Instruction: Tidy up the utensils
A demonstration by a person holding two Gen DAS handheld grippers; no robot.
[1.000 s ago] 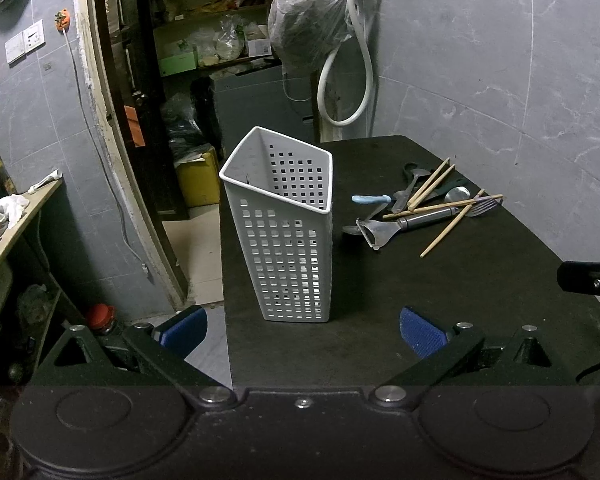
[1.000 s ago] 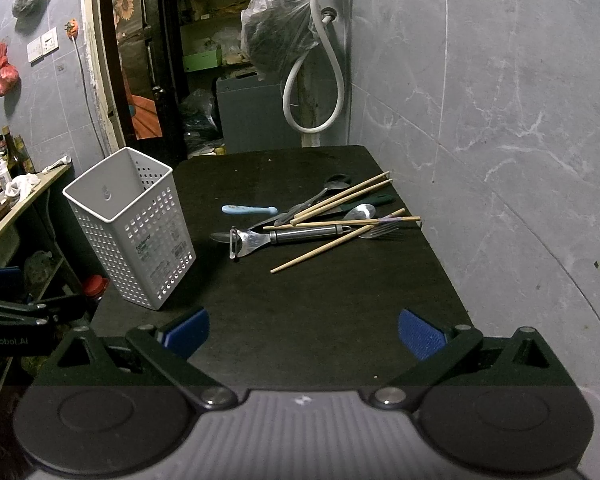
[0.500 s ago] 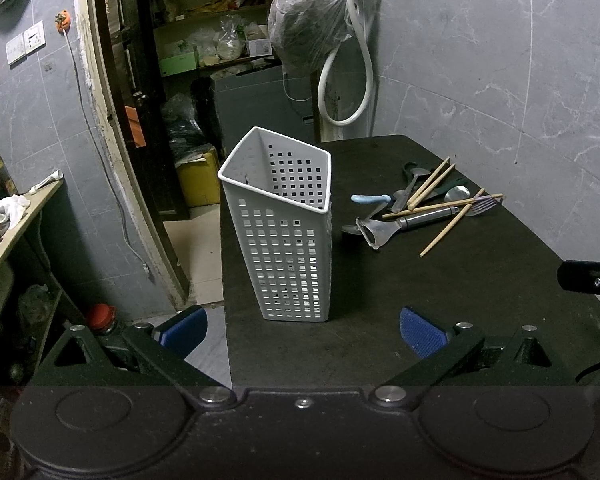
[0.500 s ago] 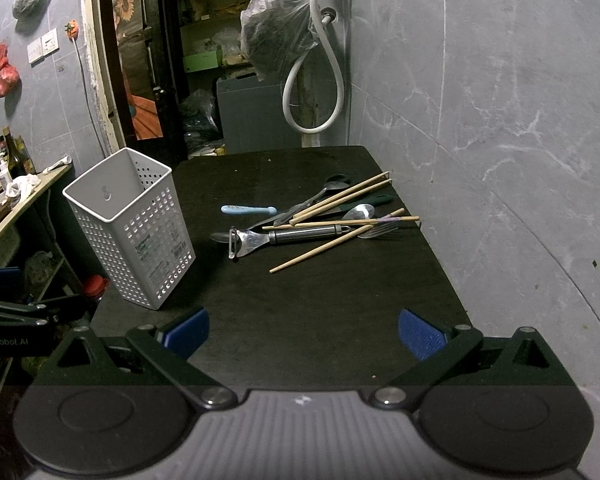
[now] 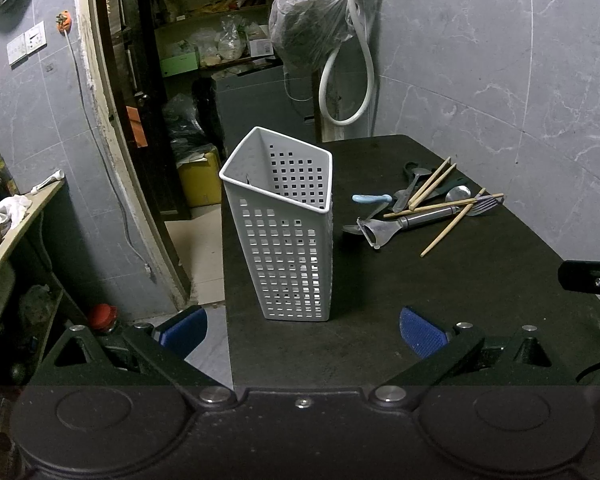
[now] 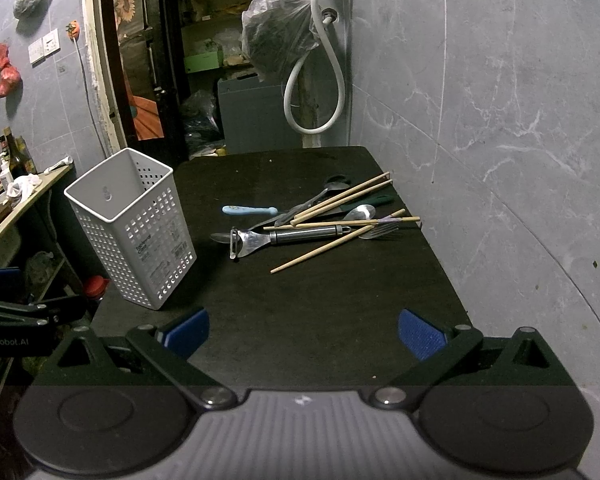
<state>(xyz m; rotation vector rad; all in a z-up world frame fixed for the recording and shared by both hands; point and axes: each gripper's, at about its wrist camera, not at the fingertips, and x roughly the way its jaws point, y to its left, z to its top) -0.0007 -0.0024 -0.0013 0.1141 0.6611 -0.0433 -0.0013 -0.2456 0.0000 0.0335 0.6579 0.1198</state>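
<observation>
Black worktop (image 6: 320, 304): dark matt surface set against a grey marbled wall. It carries every item of the task; the near half is bare.
White plastic basket (image 6: 134, 226): perforated holder, upright at the left edge of the worktop. The visible part of its interior shows no utensils. Judged: nothing sorted yet.
Utensil pile (image 6: 316, 220): loose heap at the far right of the worktop, well apart from the basket. All items lie flat and overlap each other.
Chopsticks (image 6: 342, 198): several wooden sticks crossing the pile, one (image 6: 316, 254) lying out toward the near side.
Peeler (image 6: 284, 238): steel handle, blade head pointing toward the basket, nearest item to it.
Spoon (image 6: 360, 213): bowl up, partly under the sticks.
Fork (image 6: 380, 232): tines at the right end of the pile, partly covered.
Blue handle (image 6: 250, 210): small pale-blue piece, just left of the pile; its type cannot be told.
Left tongs (image 5: 302, 326): spread wide, empty, facing the basket from the near edge.
Right tongs (image 6: 302, 330): spread wide, empty, aimed at the bare worktop before the pile.
Task status: judged at the start. No item lifted; every utensil remains to be moved into the basket.
</observation>
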